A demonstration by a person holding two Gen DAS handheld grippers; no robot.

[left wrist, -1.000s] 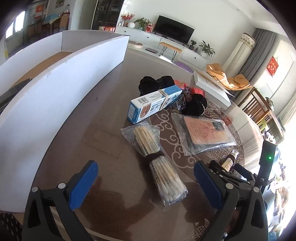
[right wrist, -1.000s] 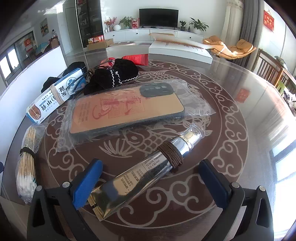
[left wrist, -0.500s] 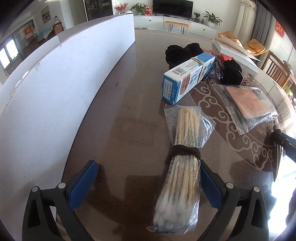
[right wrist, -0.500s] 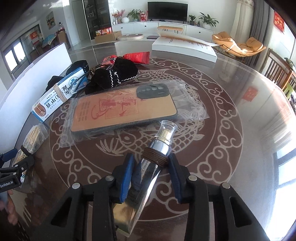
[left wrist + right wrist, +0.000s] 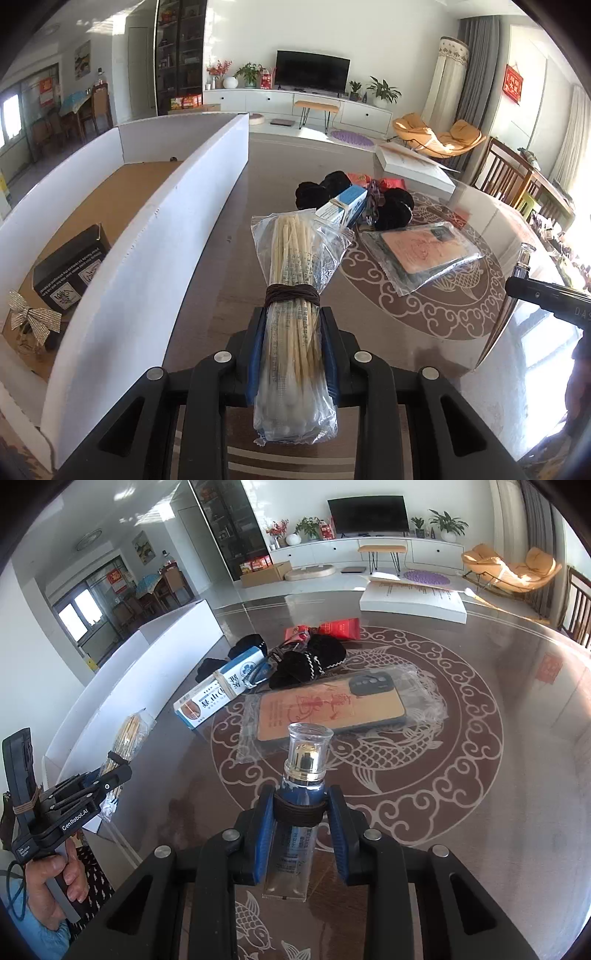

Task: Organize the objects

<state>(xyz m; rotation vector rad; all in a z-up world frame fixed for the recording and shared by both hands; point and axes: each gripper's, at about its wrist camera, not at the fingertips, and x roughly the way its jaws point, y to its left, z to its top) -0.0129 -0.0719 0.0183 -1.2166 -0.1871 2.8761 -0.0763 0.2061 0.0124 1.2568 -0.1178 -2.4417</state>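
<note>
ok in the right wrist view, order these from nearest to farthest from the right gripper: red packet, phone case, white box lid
1. phone case, bagged, just beyond the right gripper
2. red packet, past the black pouches, mid table
3. white box lid, at the table's far edge

a glossy brown tabletop (image 5: 480, 812) with a pale fish and cloud pattern carries a bagged phone case (image 5: 332, 710), a blue and white carton (image 5: 218, 692), black cloth pouches (image 5: 306, 661), red packets (image 5: 338, 627), a flat white box (image 5: 413, 600) at the far edge and a white-walled tray (image 5: 155, 221) along its left side.
</note>
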